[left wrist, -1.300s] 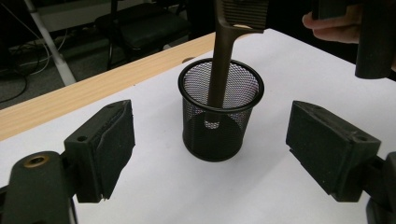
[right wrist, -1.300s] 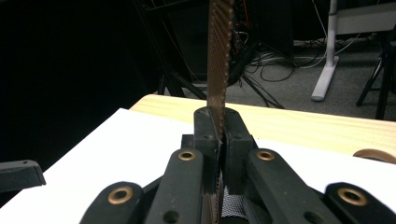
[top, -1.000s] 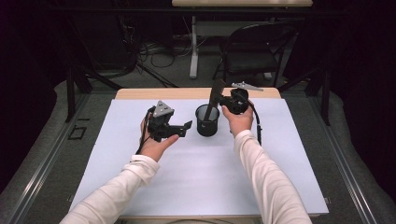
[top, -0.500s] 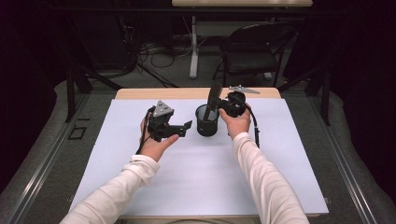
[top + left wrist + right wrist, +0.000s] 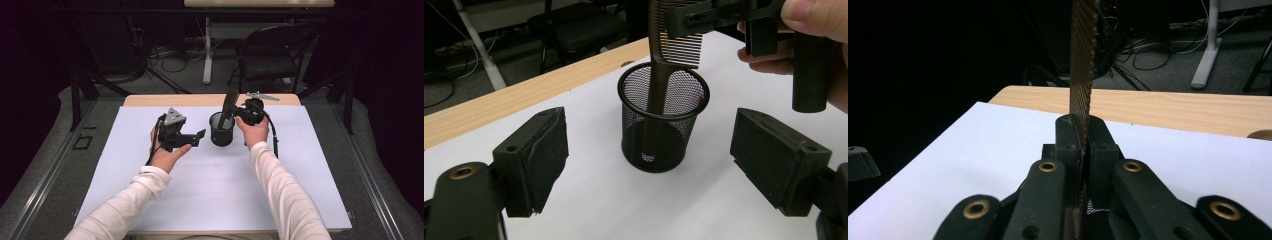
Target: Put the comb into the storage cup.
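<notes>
While right gripper point(image 5: 239, 111) clamps brown comb point(image 5: 663, 55) upright, handle inside black mesh cup point(image 5: 663, 125), left gripper point(image 5: 192, 137) released, just left of cup.

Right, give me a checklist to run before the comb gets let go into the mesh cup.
1. Right gripper gripping the comb: ok, jaws shut on its toothed part.
2. Comb handle inside the mesh cup: ok, its lower end is below the rim, close to the bottom.
3. Handle resting on the cup floor: cannot tell through the mesh.
4. Cup standing upright on the white sheet: ok.
5. Left gripper steadying the cup: not ok, jaws open, beside the cup and apart from it.
6. Comb lean: roughly upright, tilted a little; it will likely tip against the rim once released.
</notes>
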The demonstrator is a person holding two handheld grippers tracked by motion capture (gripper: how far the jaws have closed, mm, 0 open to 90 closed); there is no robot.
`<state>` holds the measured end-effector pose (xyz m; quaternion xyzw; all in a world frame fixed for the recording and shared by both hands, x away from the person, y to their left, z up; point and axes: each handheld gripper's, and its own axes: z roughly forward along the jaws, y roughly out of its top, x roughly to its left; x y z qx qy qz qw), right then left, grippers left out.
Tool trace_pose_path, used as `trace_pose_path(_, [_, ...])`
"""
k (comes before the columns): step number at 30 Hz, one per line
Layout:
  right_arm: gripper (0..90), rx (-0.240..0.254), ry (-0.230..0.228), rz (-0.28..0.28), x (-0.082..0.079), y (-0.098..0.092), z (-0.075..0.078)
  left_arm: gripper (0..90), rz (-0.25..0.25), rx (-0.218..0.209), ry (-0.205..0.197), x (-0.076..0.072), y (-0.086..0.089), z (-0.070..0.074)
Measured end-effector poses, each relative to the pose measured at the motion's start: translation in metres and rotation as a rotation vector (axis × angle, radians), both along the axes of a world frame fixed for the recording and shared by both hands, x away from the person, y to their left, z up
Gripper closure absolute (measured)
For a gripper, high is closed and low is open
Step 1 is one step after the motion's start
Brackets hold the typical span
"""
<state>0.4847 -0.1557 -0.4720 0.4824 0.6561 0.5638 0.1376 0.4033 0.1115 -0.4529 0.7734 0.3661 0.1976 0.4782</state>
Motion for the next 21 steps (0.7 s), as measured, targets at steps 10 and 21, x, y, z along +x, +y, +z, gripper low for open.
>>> trace_pose_path(10, [87.0,0.049,0.037,-0.020,0.004,-0.009,-0.004,15.6,0.000,0.003,0.001,0.000,0.000,0.000])
trace_pose_path(21, [86.9,0.091,0.079,-0.037,0.008,-0.020,-0.008,15.6,0.001,0.004,0.002,0.000,0.000,-0.001])
